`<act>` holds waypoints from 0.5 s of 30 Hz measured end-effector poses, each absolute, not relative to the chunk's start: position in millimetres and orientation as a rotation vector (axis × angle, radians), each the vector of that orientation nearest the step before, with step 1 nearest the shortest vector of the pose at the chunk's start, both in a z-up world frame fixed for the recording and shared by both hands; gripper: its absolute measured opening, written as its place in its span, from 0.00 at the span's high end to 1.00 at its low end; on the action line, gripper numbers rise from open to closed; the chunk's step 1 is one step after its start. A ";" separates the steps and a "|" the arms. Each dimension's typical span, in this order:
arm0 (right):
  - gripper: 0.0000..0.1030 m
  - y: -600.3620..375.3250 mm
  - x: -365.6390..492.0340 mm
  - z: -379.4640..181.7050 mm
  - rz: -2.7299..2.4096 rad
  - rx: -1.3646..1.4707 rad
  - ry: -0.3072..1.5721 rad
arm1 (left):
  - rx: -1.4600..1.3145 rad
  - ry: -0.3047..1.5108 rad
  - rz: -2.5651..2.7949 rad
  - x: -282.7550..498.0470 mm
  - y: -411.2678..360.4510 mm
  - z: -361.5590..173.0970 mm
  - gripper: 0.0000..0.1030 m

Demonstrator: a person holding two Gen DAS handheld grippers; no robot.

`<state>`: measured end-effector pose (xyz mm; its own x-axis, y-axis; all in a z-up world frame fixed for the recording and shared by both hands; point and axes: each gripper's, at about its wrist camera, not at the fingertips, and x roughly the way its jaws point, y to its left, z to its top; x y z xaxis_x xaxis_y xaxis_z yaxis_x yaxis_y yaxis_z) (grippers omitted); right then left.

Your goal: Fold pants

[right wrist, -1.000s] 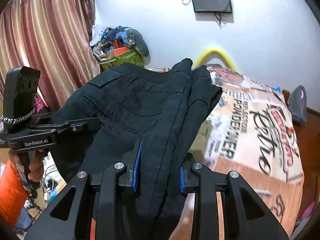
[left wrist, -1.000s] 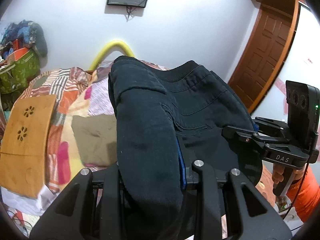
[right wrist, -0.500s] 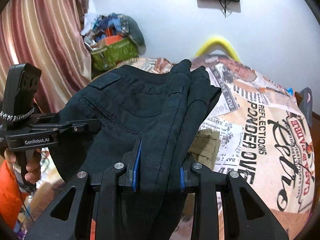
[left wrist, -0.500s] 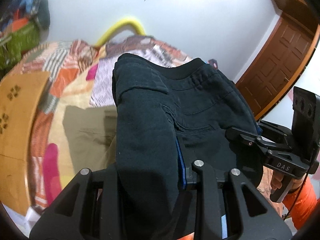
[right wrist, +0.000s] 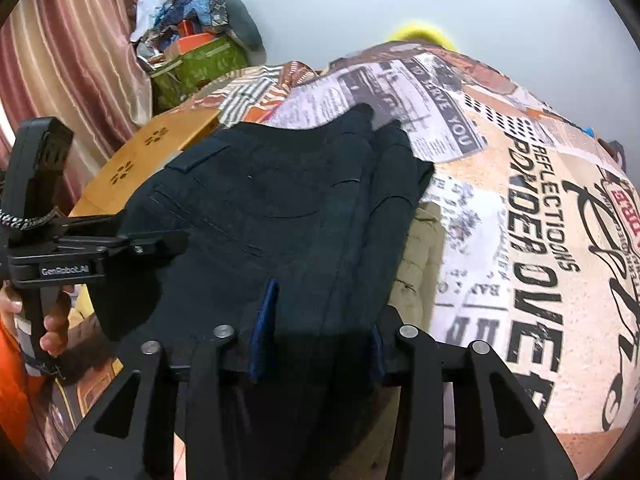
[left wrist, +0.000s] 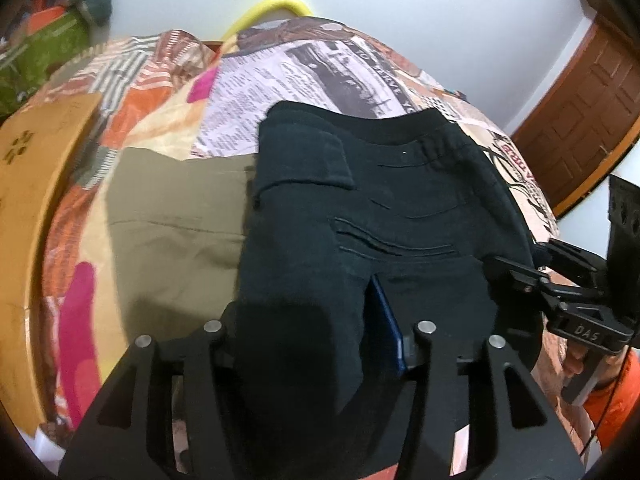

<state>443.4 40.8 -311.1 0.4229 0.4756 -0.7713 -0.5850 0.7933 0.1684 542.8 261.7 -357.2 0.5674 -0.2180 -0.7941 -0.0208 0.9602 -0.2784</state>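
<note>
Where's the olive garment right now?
The olive garment lies flat on the printed bedspread, left of the black pants in the left wrist view, beside the wooden board.

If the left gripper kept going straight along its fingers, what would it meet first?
Most likely the folded black pants already lying between the left gripper's fingers; just behind them the olive-green folded garment on the patchwork bedspread. Depth is unclear.

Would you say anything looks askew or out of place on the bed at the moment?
Only slightly: the folded black pants sit partly over the khaki pants rather than squarely on them, covering their right part. Nothing looks spilled or damaged.
</note>
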 end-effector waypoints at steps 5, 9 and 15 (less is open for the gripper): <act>0.59 24.6 431.6 -296.4 0.632 -0.121 0.946 | -0.264 0.962 -0.065 521.0 266.5 -338.8 0.51; 0.57 13.7 413.4 -276.2 0.627 -0.152 0.910 | -0.267 0.940 -0.028 492.0 265.3 -310.0 0.51; 0.57 -5.3 358.9 -214.4 0.645 -0.176 0.779 | -0.182 0.839 0.001 433.6 244.2 -241.8 0.51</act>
<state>358.9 -5.3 -214.4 0.5318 0.4752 -0.7010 -0.6004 0.7953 0.0837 433.6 244.2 -241.8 0.6689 -0.0704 -0.7400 -0.0729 0.9845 -0.1597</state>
